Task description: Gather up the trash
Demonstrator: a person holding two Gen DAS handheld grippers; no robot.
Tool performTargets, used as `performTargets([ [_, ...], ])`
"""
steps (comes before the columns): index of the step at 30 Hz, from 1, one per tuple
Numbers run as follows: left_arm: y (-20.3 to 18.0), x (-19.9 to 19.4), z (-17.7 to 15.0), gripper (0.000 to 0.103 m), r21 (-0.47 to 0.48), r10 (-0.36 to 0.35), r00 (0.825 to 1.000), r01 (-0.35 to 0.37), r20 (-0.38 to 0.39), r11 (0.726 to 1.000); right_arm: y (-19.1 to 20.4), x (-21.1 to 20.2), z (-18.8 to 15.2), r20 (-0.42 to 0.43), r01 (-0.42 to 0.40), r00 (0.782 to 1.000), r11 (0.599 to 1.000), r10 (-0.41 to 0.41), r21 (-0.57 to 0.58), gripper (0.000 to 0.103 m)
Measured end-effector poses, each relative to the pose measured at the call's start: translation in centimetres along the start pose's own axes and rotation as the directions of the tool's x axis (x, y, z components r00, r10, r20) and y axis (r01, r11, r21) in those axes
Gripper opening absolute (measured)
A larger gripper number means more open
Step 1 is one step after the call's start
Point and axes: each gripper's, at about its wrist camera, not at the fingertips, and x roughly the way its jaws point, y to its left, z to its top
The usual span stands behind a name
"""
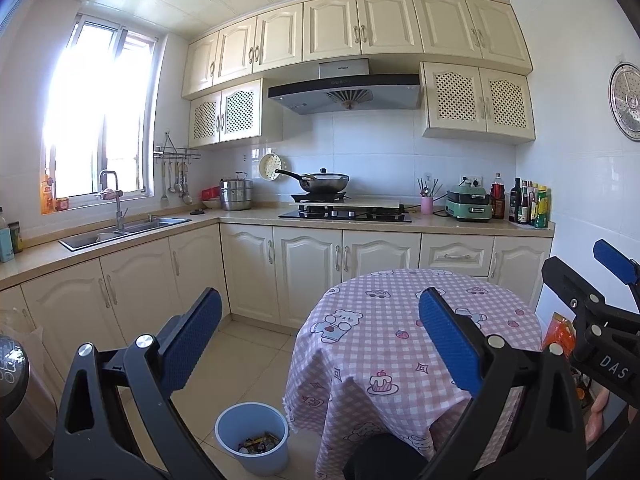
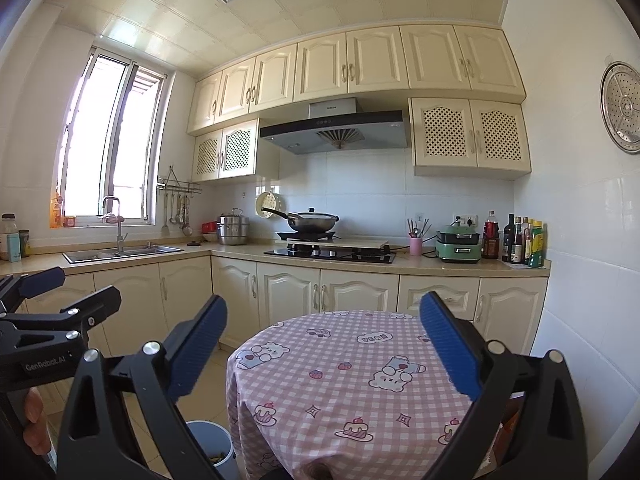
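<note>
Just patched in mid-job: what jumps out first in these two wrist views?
The round table in its pink checked bear-print cloth fills the foreground, framed by both wide-open grippers, left and right. A blue trash bin with wrappers inside stands on the floor at the table's left. Behind, a wok sits on the stove.

A pink checked cloth (image 2: 344, 380) covers the round tabletop (image 1: 400, 344) at lower centre; a blue bin (image 1: 252, 438) stands on the tiled floor (image 1: 244, 356) lower left.
</note>
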Motion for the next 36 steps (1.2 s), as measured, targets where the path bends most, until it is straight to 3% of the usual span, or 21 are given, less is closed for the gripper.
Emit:
performTargets([
  [36,0.28,0.10,-0.29,0.095,0.024,-0.026,1.000,0.026,-0.018,0.999,-0.05,-0.17,-0.15,-0.005,0.011,1.000,1.000,-0.011,0.019,0.095],
])
